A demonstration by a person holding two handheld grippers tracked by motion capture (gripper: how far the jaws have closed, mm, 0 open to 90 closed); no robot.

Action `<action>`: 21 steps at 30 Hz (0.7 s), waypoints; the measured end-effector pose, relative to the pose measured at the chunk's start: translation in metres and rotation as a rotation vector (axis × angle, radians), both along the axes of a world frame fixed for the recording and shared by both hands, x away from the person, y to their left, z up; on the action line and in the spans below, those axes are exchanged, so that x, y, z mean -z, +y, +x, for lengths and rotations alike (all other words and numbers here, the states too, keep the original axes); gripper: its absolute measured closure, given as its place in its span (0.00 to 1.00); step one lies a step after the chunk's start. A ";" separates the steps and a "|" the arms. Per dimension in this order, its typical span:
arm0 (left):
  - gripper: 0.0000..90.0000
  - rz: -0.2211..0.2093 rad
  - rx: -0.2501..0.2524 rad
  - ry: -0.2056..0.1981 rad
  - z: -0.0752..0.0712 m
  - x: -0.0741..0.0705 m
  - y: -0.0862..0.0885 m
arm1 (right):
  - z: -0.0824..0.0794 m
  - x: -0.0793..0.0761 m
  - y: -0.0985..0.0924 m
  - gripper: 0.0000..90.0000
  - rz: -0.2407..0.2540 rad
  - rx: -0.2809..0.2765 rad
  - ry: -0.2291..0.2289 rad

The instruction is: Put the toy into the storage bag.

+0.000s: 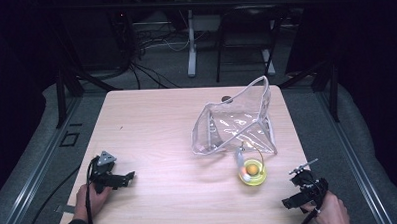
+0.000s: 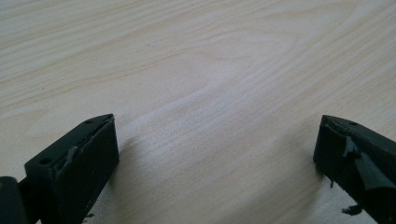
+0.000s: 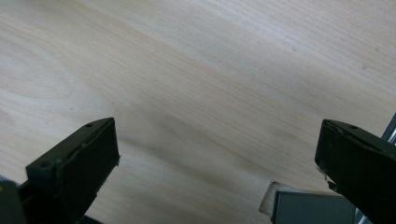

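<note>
A clear plastic zip pouch [image 1: 237, 121] with a white edge stands open on the right half of the wooden table [image 1: 152, 123]. Just in front of it lies a small yellow round toy [image 1: 252, 172] with an orange ball in it and a thin ring handle. My left gripper [image 1: 124, 178] rests low at the table's front left, held by a hand, its jaws wide apart over bare wood [image 2: 215, 116]. My right gripper [image 1: 294, 201] is at the front right corner, also open, with nothing between its jaws [image 3: 217, 140].
The table's front right edge and a grey metal frame piece [image 3: 313, 207] lie just below the right gripper. Dark floor rails run along both sides of the table. Cables, a white stand leg [image 1: 191, 42] and chair legs are on the floor beyond the far edge.
</note>
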State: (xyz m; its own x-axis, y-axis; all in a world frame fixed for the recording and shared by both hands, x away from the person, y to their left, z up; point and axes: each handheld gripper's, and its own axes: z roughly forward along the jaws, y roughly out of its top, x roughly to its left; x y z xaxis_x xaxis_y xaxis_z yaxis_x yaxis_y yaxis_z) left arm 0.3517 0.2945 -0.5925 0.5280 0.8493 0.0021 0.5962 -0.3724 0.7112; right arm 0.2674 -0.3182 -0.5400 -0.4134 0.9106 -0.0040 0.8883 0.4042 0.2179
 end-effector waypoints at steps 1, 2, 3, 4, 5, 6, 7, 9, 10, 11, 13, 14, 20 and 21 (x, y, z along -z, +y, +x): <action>0.00 0.000 0.001 0.000 0.000 0.000 0.000 | -0.002 0.001 0.002 0.00 0.023 0.027 -0.033; 0.00 -0.002 -0.001 -0.001 0.000 0.000 0.000 | -0.001 -0.003 0.003 0.00 0.009 0.004 -0.009; 0.00 0.000 0.000 0.000 0.000 0.000 0.000 | -0.001 -0.006 0.004 0.00 0.000 -0.001 -0.015; 0.00 -0.002 -0.002 0.000 0.000 0.000 0.000 | -0.001 -0.009 0.006 0.00 0.008 -0.002 -0.020; 0.00 0.000 0.000 0.000 0.000 0.000 0.000 | -0.001 -0.012 0.008 0.00 0.008 -0.005 -0.023; 0.00 0.000 0.000 0.000 0.000 0.000 0.000 | -0.002 -0.014 0.009 0.00 0.010 -0.003 -0.030; 0.00 -0.002 -0.001 -0.001 0.000 0.000 0.000 | -0.002 -0.017 0.011 0.00 0.010 -0.010 -0.036; 0.00 -0.002 -0.001 0.000 0.000 0.000 0.000 | -0.002 -0.021 0.014 0.00 0.011 -0.022 -0.030; 0.00 0.000 0.000 0.000 0.000 0.000 0.000 | -0.002 -0.023 0.016 0.00 0.013 -0.025 -0.036; 0.00 -0.002 -0.001 0.000 0.000 0.000 0.000 | -0.002 -0.024 0.018 0.00 0.007 -0.030 -0.034; 0.00 -0.002 -0.002 0.000 0.000 0.000 0.000 | -0.002 -0.026 0.023 0.00 0.008 -0.038 -0.035; 0.00 -0.001 -0.001 0.000 0.000 0.000 0.000 | -0.002 -0.028 0.025 0.00 0.009 -0.044 -0.030; 0.00 -0.003 -0.001 -0.001 0.000 0.000 0.000 | 0.000 -0.040 0.035 0.00 0.026 -0.051 -0.062; 0.00 -0.002 -0.002 0.000 0.000 0.000 0.000 | 0.002 -0.043 0.036 0.00 0.018 -0.068 -0.050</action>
State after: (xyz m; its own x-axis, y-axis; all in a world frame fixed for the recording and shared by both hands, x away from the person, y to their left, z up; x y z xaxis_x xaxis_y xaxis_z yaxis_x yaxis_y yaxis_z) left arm 0.3516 0.2943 -0.5925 0.5267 0.8501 0.0008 0.5965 -0.3702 0.7121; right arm 0.2691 -0.2820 -0.4969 -0.4737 0.8806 -0.0098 0.8468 0.4585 0.2696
